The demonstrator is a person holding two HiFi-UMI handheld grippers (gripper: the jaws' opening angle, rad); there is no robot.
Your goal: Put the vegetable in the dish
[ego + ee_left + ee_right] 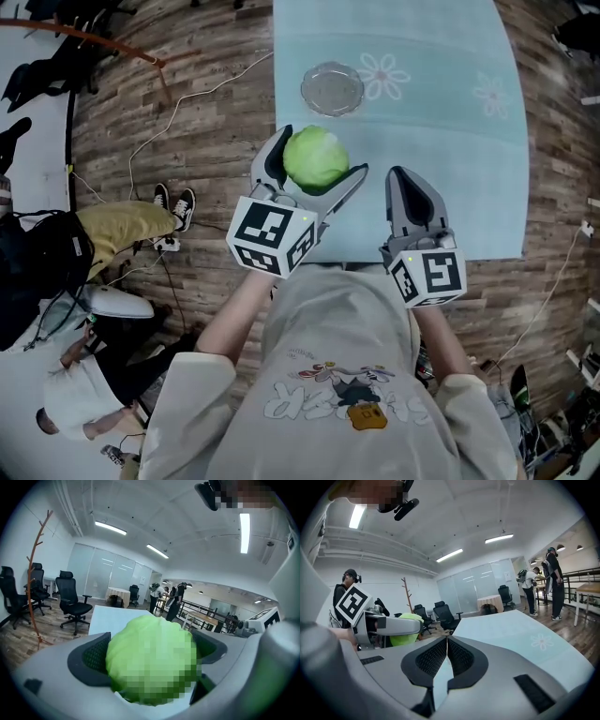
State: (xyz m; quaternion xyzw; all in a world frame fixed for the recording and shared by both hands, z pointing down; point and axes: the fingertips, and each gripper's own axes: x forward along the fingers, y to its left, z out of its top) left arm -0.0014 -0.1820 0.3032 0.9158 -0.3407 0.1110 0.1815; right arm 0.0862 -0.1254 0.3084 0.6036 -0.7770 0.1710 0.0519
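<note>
Green, round, leafy cabbage (314, 153) sat clamped in the left tongs (321, 159). The right tongs (405, 178) beside them were pressed together. Beyond both lay a clear glass dish (332, 88) on the pale blue surface (469, 187).

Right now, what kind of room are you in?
Most likely an open office, not a kitchen, though the left tongs hold a cabbage: black swivel chairs on a wood floor, glass partition walls and long ceiling strip lights.
</note>
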